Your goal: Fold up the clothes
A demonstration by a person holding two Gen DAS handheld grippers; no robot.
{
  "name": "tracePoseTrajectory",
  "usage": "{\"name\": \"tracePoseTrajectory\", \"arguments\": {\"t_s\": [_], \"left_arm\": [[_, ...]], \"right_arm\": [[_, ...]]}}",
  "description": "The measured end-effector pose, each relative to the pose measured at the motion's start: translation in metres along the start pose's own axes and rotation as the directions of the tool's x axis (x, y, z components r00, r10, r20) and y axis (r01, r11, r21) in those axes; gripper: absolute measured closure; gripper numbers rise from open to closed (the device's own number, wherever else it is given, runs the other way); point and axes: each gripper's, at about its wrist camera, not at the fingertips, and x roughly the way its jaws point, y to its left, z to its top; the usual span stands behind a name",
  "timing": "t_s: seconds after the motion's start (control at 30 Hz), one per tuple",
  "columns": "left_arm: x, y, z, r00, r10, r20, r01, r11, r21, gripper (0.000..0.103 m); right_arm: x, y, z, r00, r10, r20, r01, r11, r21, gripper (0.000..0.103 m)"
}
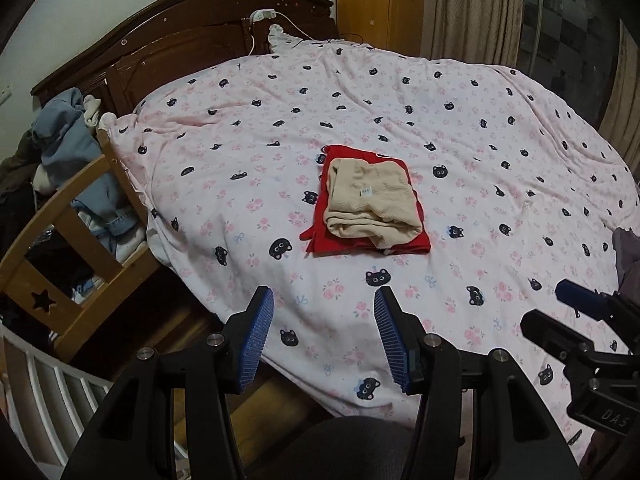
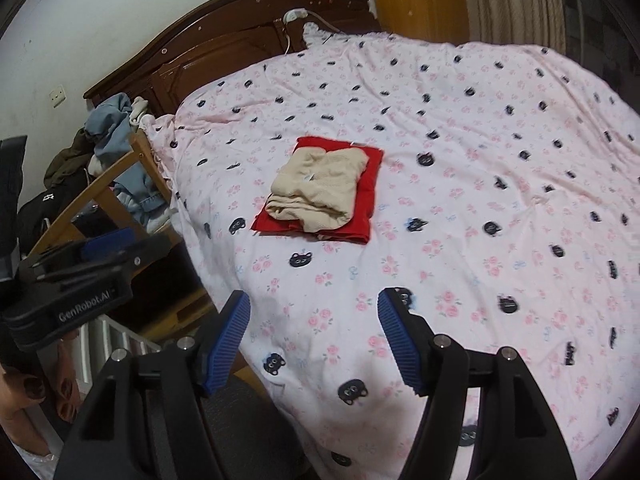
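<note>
Both claws, left claw [image 1: 324, 312] and right claw [image 2: 314, 316], gape empty; beige garment [image 1: 372, 200] lies atop red garment [image 1: 404, 242].

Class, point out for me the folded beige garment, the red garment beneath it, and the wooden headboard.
beige garment [image 1: 372, 200]: left wrist view, middle of its folded top.
red garment [image 1: 320, 240]: left wrist view, exposed near-left corner.
wooden headboard [image 2: 224, 44]: right wrist view, carved dark panel.

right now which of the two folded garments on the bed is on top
The beige garment is on top. It lies folded on the red garment, which shows only as a border around it, resting directly on the cat-print bedspread.
</note>
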Motion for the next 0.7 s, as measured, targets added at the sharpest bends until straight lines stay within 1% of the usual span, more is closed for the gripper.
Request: {"name": "tracePoseTrajectory", "arguments": {"t_s": [0.07,0.13,0.3,0.7], "left_arm": [[-0.003,-0.003,-0.002,1.0,0.008,0.009,-0.008,1.0,0.011,0.055],[-0.006,-0.005,-0.003,1.0,0.01,0.015,-0.011,1.0,0.019,0.055],[-0.008,-0.004,-0.002,1.0,0.008,0.02,-0.008,1.0,0.008,0.055],[-0.017,-0.014,-0.001,0.999,0.0,0.051,-0.002,0.999,0.044,0.055]], "right_arm": [[-0.007,-0.001,-0.002,1.0,-0.009,0.009,0.009,1.0,0.006,0.032],[-0.013,-0.002,-0.003,1.0,-0.011,0.017,0.011,1.0,0.012,0.031],[-0.019,-0.002,-0.004,1.0,-0.021,0.018,0.021,1.0,0.012,0.031],[-0.024,0.006,-0.003,0.999,-0.032,0.033,0.032,0.999,-0.015,0.03]]}}
